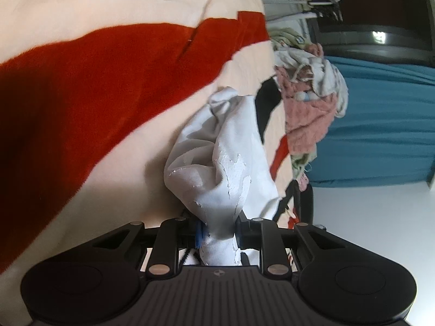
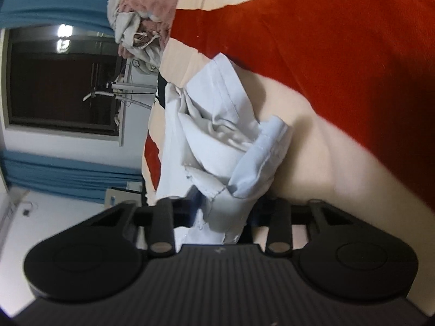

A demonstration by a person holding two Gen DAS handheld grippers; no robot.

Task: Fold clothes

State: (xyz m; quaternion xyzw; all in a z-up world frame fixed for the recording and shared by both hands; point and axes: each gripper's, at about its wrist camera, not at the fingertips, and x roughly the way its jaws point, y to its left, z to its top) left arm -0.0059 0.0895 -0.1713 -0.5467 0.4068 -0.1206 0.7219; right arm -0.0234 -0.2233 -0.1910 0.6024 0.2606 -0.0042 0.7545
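White garment [image 1: 217, 146] bunched, stretching away lengthwise, both claws clamping it

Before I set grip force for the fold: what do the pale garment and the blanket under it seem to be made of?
The pale garment, pinched by both tongs, left and right, looks like thin matte woven or jersey cloth: sharp creases, stitched hem, a cracked, peeling print. The blanket looks like plush fleece: fuzzy nap, soft red and cream edges. Fibres cannot be told.

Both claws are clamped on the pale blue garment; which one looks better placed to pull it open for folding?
Probably right. The right claw grips the pale blue garment beside a stitched hem edge, whereas the left claw pinches a bunched, twisted wad.
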